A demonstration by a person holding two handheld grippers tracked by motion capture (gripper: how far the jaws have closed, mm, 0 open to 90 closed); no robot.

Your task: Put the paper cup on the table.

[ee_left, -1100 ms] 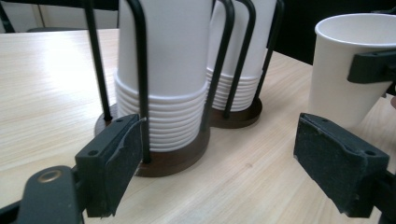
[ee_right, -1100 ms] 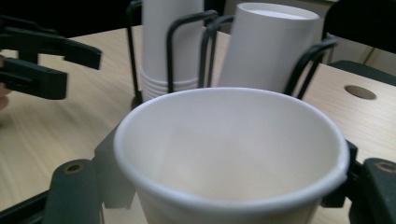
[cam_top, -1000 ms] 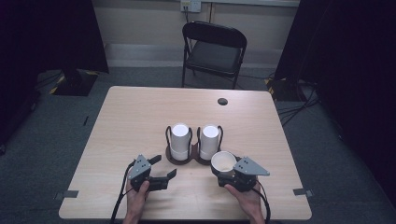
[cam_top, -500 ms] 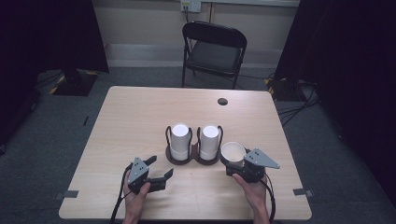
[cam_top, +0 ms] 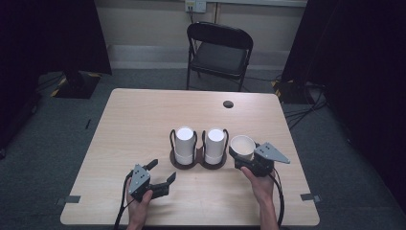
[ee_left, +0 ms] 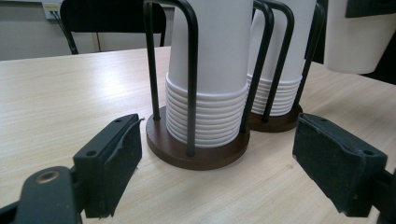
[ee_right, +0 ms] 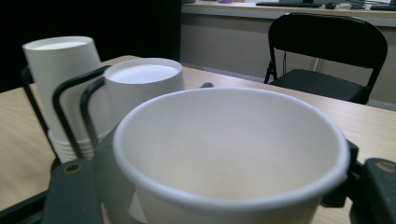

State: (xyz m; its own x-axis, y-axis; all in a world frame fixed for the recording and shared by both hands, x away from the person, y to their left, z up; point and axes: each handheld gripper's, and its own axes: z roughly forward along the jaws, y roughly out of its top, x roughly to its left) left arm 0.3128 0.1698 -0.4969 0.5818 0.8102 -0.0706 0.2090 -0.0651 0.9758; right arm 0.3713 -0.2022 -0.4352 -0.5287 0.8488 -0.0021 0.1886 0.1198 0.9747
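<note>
The table [cam_top: 143, 124], pale wood grain, takes up the middle of the high view, and behind it a black folding chair [cam_top: 219, 52] faces us from the far side. On the tabletop near that far edge there's a small dark round spot [cam_top: 228, 104].

At the centre sits the cup holder [cam_top: 198, 160], a dark brown double base with black wire loops rising round two stacks of white paper cups. Left stack [cam_top: 184, 143], right stack [cam_top: 215, 144], both upside down, flat bottoms up. From the left gripper view you can count the rolled rims piled at the foot of the near stack, tight against the base.

The right gripper [cam_top: 239, 158] holds a single white cup [cam_top: 242, 147] upright, mouth open to the ceiling, just beside the right stack and off the table. In the right gripper view the jaws press on either side of the cup wall below the rim: a firm pinch.

The left gripper [cam_top: 163, 175] rests low over the table in front of the holder, jaws spread wide with nothing between them; its own view shows the black pads well apart, the left stack framed between.

No brand, label or writing can be read on cups, holder or grippers.
</note>
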